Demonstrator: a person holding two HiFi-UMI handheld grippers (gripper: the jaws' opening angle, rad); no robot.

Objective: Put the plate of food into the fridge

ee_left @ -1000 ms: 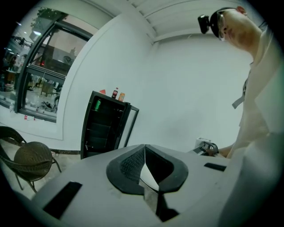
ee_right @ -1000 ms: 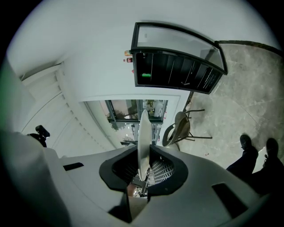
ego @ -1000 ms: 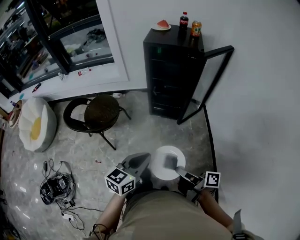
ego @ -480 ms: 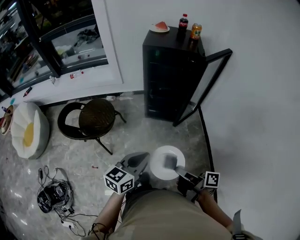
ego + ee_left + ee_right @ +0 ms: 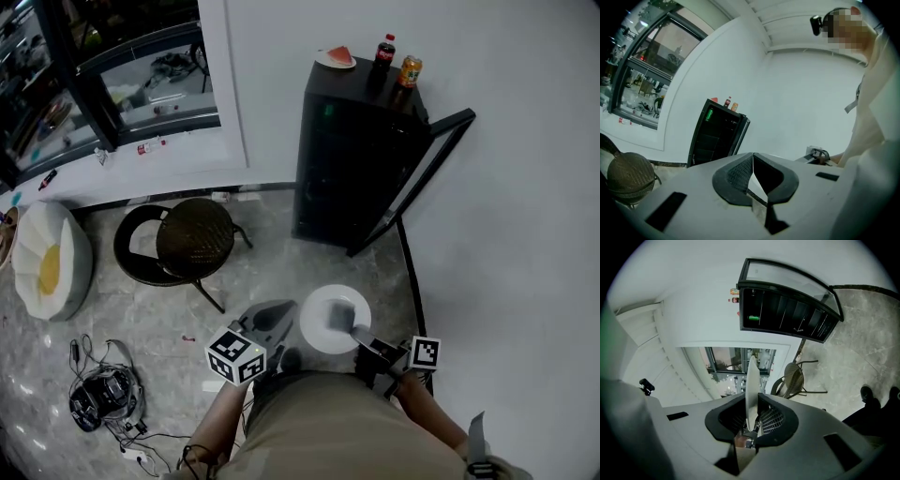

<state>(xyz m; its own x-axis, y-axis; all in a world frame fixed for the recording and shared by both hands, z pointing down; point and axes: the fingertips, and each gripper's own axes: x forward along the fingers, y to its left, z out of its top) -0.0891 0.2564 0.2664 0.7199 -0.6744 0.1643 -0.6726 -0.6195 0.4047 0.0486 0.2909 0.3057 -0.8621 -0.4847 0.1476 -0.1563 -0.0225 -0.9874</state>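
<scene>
The right hand-held gripper [image 5: 340,320] is clamped on the near part of a white plate [image 5: 319,326]. From above the plate shows flat, over the marble floor [image 5: 141,319] just before the person. It is well apart from the black fridge [image 5: 352,159], whose glass door [image 5: 419,178] stands open. The left hand-held gripper [image 5: 272,321], its jaws together on nothing, sits just beside the plate's left edge.

1. We are clamping the right gripper [image 5: 751,417] onto the white plate [image 5: 752,380], which is showing edge-on.
2. We are facing the black fridge [image 5: 787,315], its glass door [image 5: 787,276] hanging open.
3. We are seeing a chair [image 5: 792,378] nearby.
</scene>
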